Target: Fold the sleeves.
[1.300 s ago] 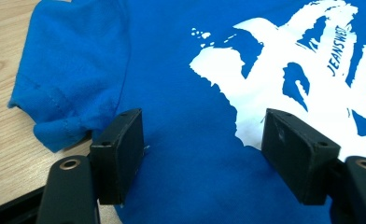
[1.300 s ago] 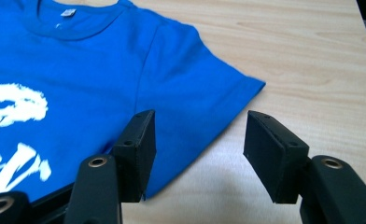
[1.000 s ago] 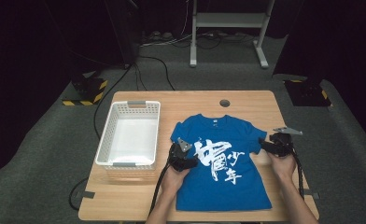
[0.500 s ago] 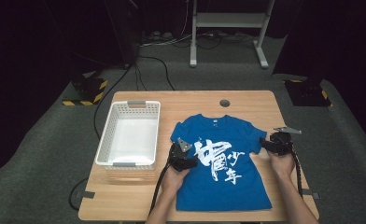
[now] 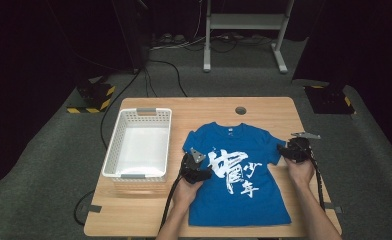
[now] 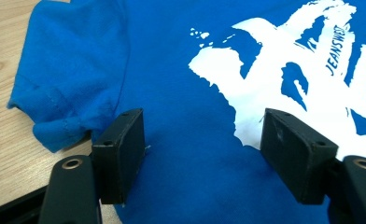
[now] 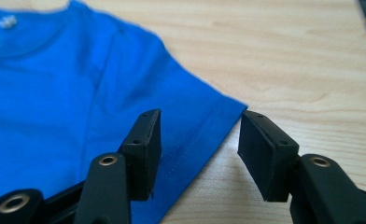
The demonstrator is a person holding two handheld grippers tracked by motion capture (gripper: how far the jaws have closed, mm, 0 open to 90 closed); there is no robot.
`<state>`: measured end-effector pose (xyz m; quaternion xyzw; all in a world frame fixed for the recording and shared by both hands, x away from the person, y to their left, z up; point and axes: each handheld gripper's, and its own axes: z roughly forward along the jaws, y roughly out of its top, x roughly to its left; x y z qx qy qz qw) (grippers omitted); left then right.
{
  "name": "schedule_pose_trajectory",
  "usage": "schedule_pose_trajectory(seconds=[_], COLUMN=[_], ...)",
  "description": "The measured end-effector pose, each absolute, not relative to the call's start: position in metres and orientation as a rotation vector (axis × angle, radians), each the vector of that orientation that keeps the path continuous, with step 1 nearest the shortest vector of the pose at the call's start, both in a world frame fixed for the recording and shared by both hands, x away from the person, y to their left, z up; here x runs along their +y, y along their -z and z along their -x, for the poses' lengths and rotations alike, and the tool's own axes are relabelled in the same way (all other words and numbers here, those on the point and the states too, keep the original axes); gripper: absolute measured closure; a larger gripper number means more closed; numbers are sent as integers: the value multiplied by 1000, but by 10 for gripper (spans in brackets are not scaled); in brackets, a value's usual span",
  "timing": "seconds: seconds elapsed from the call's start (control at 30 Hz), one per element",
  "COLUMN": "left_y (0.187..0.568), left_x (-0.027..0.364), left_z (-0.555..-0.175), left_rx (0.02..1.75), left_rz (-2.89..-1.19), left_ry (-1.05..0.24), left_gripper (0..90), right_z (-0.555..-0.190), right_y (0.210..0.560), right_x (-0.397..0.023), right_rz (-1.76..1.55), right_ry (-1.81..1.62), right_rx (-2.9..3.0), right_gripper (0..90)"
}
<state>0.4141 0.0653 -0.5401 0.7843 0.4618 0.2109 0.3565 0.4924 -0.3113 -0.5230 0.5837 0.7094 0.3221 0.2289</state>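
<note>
Blue shirt [image 5: 236,180] flat, face up, on right half of table [image 5: 264,107], collar toward far edge, hem near front edge. White print mid-chest; small lettering legible in left gripper view, blurred from high view.

Left gripper [image 5: 196,169] over shirt's left side, just below sleeve [image 6: 64,88]. Jaws spread, cloth betw. them lying flat, pads not pinching. Left pad at shirt edge w/ sleeve hem beside it; right pad over edge of print. Can't tell if tips touch fabric or hover just above. Sleeve hem slightly bunched, cut off at top of left gripper view.

Right gripper [image 5: 295,149] at shirt's right sleeve [image 7: 204,126]. Jaws apart, just been closing a little; sleeve corner betw. them, no pinch seen. Left pad over sleeve hem, right pad over bare wood. Near part of view out of focus, so contact w/ cloth unclear. Collar label blurred, top left corner of right gripper view.

Basket [image 5: 113,150] left of shirt, apart from it, white, inside hard to read from glare. Hole [image 5: 240,110] in table beyond collar. Forearms cut off at bottom of high view; cable from left gripper trailing off front edge. Dark surroundings, floor items indistinct.
</note>
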Motion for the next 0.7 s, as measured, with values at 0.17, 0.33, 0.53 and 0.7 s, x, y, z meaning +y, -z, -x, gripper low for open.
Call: schedule_pose_trajectory(seconds=[0.17,0.33,0.53,0.7], left_y=[540,540,540,540], left_x=[65,65,65,65], left_z=[-414,-414,-414,-414], left_rx=[1193,1193,1193,1193], left_rz=[-2025,-2025,-2024,-2024], left_ry=[-544,-544,-544,-543], left_gripper=[308,308,308,308], right_z=[-499,-501,-500,-500], right_y=[526,528,527,527], right_x=[-310,-312,-311,-307], right_rz=[-1625,-1638,-1603,-1570], right_ry=[-856,-843,-840,-848], right_rx=[1955,1951,1984,2009], right_gripper=[503,555,737,867])
